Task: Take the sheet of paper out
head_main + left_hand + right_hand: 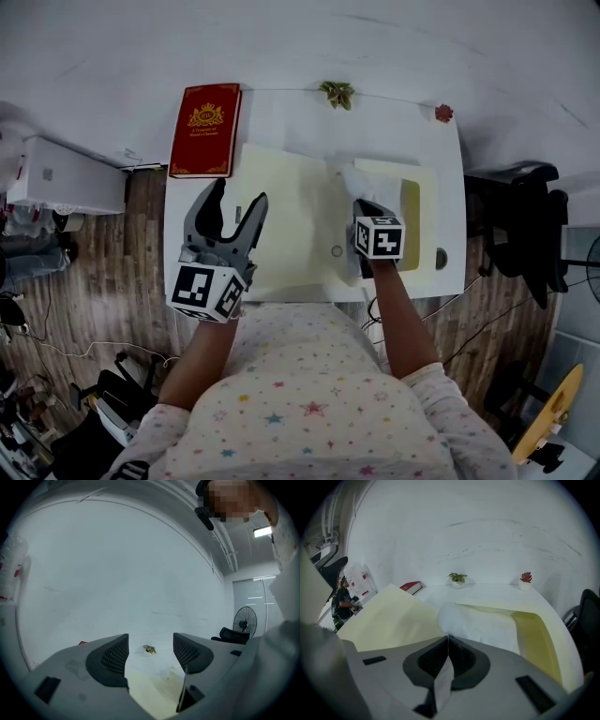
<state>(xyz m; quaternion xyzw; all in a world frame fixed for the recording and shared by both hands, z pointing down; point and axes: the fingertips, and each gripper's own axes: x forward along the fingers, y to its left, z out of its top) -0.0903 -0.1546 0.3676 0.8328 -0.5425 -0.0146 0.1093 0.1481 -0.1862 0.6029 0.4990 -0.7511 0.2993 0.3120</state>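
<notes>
Right gripper (448,637) is clamped tight on the white sheet of paper (487,625), whose edge curls up off the open folder (291,225) toward the table's (281,108) right edge. Left gripper (239,197) gapes wide, empty, above the folder's left half.

Table (281,108): white.
Far left corner: red book (205,129).
Far edge: green plant (337,93).
Far right corner: red plant (443,113).
Centre: open cream folder (281,216).

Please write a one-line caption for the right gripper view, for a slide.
Right gripper shut on a white sheet of paper inside an open cream folder.
</notes>
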